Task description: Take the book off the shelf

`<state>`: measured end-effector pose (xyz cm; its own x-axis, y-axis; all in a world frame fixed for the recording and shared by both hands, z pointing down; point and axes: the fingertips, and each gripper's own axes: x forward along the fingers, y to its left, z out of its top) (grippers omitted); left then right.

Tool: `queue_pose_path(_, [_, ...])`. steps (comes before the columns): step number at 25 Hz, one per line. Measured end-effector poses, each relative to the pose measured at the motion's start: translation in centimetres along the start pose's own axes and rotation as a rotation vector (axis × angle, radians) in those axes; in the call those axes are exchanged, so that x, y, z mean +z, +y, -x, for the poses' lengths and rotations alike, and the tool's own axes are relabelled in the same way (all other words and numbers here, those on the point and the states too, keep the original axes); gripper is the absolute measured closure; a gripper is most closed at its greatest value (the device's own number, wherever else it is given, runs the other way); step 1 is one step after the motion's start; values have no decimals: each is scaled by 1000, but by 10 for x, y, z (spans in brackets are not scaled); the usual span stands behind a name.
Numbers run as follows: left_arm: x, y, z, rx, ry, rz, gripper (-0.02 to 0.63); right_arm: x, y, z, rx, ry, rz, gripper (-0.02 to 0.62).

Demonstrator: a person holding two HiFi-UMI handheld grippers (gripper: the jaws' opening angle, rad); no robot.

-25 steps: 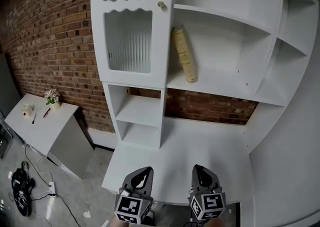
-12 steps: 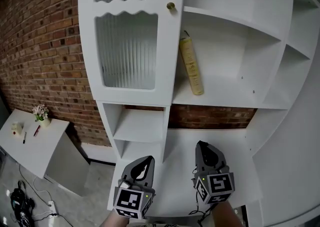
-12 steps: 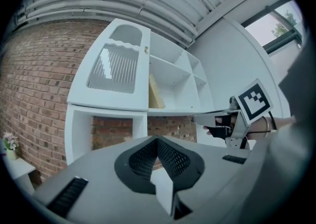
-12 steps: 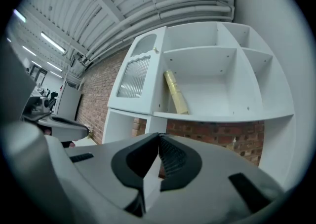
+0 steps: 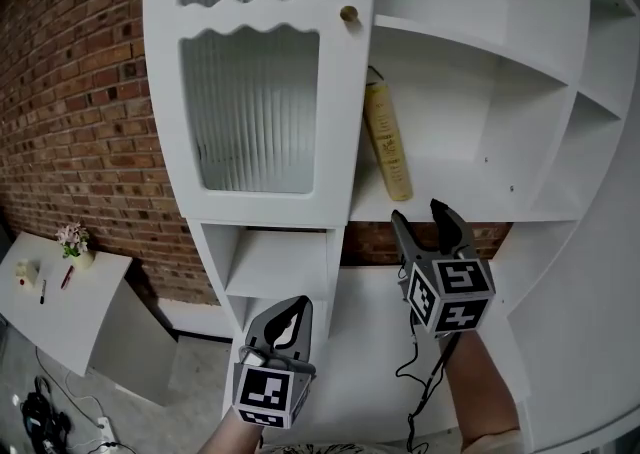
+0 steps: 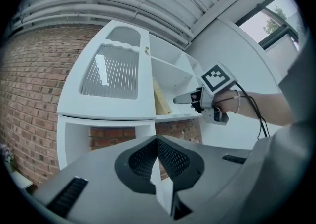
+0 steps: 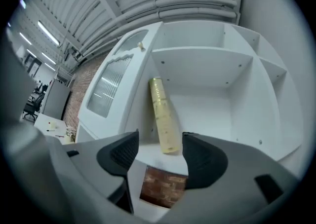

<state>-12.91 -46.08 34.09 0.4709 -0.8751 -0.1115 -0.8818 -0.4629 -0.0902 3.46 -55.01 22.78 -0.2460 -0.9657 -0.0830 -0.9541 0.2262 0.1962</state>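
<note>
Slim pale-yellow book (image 5: pixel 388 142), spine facing out, stands alone on the white shelf (image 5: pixel 450 204), centre of the head view. It is tilted: top leans left toward the compartment's left wall, bottom end near the shelf's front edge.

Beyond your right tool (image 5: pixel 417 212), its dark grey jaws opening empty, the book (image 5: pixel 387 139) is pale yellow, the shelf (image 5: pixel 450 197) white; left of it, red-brown brick (image 5: pixel 90 92).

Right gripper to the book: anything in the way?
No. In the right gripper view only bare shelf lies ahead of the book; the right gripper's jaws are opening, nothing between them.
</note>
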Motion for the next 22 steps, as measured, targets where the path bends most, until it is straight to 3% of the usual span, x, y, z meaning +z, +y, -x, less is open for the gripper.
queue_pose_path(10, [-2,4,-26,-49,-13,-10,594,35,-14,-88,-5,72,69,285])
queue_pose_path(17, [-16,13,-33,-58,19,-5,594,39,-3,-132,-3,130,152,273])
queue_pose_path(22, [-23,18,-34,-53,32,-6,594,36,-12,-160,-27,182,147,273])
